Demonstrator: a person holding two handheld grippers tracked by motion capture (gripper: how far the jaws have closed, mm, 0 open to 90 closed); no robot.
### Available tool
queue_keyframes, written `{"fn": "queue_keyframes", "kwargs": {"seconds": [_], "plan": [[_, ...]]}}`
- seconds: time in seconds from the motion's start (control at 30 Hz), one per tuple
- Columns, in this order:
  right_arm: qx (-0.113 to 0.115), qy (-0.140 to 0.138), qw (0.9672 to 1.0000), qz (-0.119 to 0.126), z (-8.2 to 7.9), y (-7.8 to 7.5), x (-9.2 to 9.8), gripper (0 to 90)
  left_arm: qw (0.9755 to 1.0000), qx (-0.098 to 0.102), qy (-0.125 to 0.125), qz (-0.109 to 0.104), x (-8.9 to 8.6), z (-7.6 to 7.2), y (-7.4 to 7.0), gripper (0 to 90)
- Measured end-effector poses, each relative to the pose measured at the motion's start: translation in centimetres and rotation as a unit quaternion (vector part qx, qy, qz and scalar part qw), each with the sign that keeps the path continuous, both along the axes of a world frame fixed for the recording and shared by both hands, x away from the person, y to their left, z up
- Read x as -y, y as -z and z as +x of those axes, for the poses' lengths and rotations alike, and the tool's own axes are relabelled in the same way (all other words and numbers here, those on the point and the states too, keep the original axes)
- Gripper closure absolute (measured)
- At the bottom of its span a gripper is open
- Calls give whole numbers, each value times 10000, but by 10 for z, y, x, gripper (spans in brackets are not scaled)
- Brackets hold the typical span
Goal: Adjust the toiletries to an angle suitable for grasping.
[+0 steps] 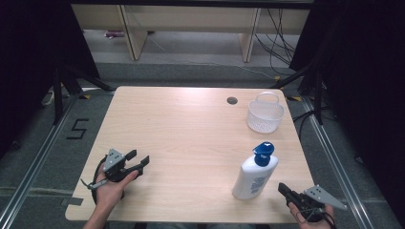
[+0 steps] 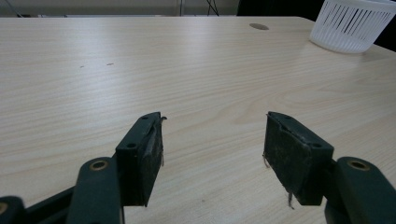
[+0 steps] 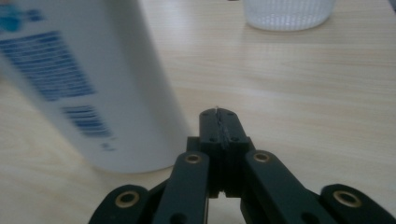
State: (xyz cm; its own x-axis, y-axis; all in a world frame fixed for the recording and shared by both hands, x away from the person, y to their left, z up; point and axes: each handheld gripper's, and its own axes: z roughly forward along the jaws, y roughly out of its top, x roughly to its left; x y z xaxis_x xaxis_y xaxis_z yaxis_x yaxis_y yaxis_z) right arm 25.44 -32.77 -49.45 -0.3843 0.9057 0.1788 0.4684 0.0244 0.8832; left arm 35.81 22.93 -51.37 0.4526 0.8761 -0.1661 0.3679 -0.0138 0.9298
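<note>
One upright bottle, pump up; left fingers spread, right fingers pressed together.

White bottle, blue cap, blue print; white ribbed basket; pale woodgrain table; black tools.

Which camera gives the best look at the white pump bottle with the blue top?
The high view: the pump bottle shows whole, upright, blue pump on top, near the table's right front. The right gripper view shows its blurred lower body close up, beside the shut tongs.
</note>
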Motion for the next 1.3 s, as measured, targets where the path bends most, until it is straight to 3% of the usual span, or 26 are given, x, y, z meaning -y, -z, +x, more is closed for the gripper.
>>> {"fn": "queue_keyframes", "kwargs": {"seconds": [0.03,0.13,0.17,0.3,0.53,0.57,0.6,0.67,0.8,0.93,1.1,1.13,1.17,1.23,1.27,1.3], "plan": [[-25,10,10000,3,-5,-2,-3,900,10000,-6,4,-4,0,0,0,367],[-1,-308,9995,20,-18,-9,-15,900,10000,-32,34,12,2,-1,1,369],[23,-433,9990,-56,-20,-12,-18,900,10000,-17,53,-4,2,-1,1,369],[110,-688,9976,25,-28,-24,-32,900,10000,21,83,-4,3,-1,-1,370],[274,-1114,9933,112,-25,-38,-61,900,10000,-8,78,-24,3,-1,-1,369],[193,-1171,9928,136,-25,-39,-64,900,10000,-19,94,0,3,-1,-1,369],[107,-1118,9934,227,-25,-41,-69,900,10000,-17,95,-7,4,-1,-1,369],[375,-1171,9924,52,-19,-42,-72,900,9999,-37,103,-22,4,-2,-1,368],[358,-1065,9936,94,-15,-42,-80,900,9999,-66,123,30,4,-3,-1,368],[408,-983,9943,-83,-14,-42,-85,900,9999,-86,117,40,4,-2,0,368],[466,-949,9944,-13,-8,-41,-92,900,9999,-68,155,20,6,-2,0,368],[471,-904,9947,-123,-7,-42,-92,900,9998,-70,158,9,6,-2,0,368],[549,-907,9943,-111,-4,-41,-94,900,9998,-72,159,7,6,-2,0,368],[388,-833,9957,120,-5,-40,-98,900,9998,-71,169,5,7,-2,0,368],[564,-818,9950,-93,-2,-40,-96,900,9998,-74,169,14,7,-3,0,368],[549,-850,9948,-125,-2,-40,-96,900,9998,-63,178,10,8,-3,-1,367]]}}
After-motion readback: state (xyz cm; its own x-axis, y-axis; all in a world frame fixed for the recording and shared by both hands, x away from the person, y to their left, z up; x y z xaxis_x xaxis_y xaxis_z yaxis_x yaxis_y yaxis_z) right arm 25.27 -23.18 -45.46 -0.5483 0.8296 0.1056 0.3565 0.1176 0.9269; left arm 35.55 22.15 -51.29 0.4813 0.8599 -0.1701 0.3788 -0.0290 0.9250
